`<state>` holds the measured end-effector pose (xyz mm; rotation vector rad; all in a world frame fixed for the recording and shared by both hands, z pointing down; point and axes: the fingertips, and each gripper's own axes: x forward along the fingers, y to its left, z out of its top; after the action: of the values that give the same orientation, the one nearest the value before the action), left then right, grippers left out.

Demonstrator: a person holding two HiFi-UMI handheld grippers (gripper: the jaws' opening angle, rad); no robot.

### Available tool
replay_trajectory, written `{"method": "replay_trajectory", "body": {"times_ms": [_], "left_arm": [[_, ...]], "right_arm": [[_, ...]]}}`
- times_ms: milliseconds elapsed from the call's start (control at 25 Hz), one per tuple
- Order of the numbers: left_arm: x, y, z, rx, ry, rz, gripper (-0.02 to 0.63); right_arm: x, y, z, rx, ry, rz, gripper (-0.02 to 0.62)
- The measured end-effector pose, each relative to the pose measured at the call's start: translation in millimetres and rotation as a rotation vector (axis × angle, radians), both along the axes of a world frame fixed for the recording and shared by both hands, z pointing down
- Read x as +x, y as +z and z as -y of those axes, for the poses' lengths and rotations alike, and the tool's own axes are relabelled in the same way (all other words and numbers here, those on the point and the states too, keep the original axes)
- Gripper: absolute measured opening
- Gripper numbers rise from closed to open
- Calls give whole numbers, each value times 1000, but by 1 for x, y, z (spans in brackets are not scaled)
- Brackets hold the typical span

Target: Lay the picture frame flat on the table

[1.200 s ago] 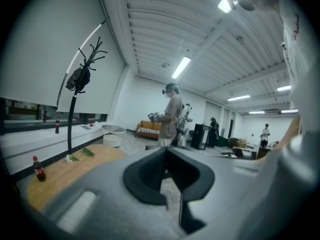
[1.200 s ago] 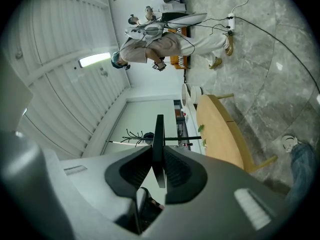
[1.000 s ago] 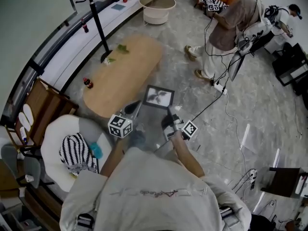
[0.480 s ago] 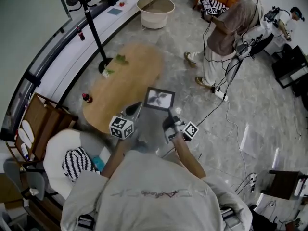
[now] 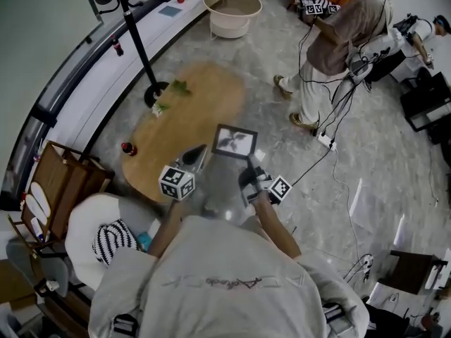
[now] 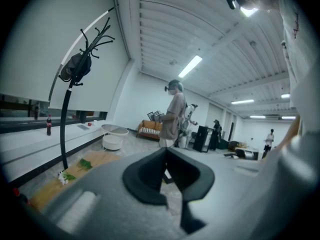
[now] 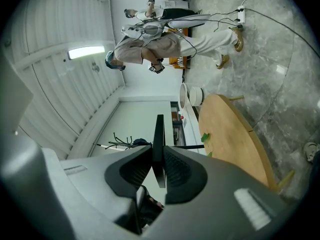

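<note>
The picture frame (image 5: 235,141), black with a pale flower print, is held in the air just off the near right edge of the oval wooden table (image 5: 190,122). My right gripper (image 5: 247,165) is shut on its lower edge. In the right gripper view the frame (image 7: 159,134) stands edge-on between the pads of the right gripper (image 7: 159,160). My left gripper (image 5: 196,156) hovers left of the frame over the table's edge, shut and holding nothing. In the left gripper view, the left gripper (image 6: 167,170) shows its pads together, with only floor beyond.
On the table lie green leaves (image 5: 180,86) and small flowers (image 5: 158,107); a bottle (image 5: 127,148) stands at its left edge. A black stand pole (image 5: 137,41) rises behind the table. A person (image 5: 331,41) with cables stands to the right. A white armchair (image 5: 91,220) sits near left.
Both grippers and the frame have moved forward along the table's side, keeping their spacing. The table and bottle slid nearer in the head view. The grip on the frame is unchanged.
</note>
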<state>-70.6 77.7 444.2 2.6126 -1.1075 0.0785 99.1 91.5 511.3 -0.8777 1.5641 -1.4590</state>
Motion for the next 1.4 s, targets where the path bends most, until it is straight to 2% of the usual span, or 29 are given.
{"method": "replay_trajectory", "body": {"times_ms": [280, 800, 1040, 1400], "left_arm": [[-16, 4, 51, -2, 19, -13, 0], [-9, 32, 82, -60, 57, 5, 0], [-6, 35, 102, -69, 29, 12, 0], [11, 24, 158, -53, -25, 26, 0]], "right_arm": [[-18, 1, 44, 5, 3, -33, 74], [-20, 25, 69, -41, 35, -1, 74], [-15, 29, 94, -51, 17, 9, 74], [3, 21, 159, -35, -37, 15, 74]]}}
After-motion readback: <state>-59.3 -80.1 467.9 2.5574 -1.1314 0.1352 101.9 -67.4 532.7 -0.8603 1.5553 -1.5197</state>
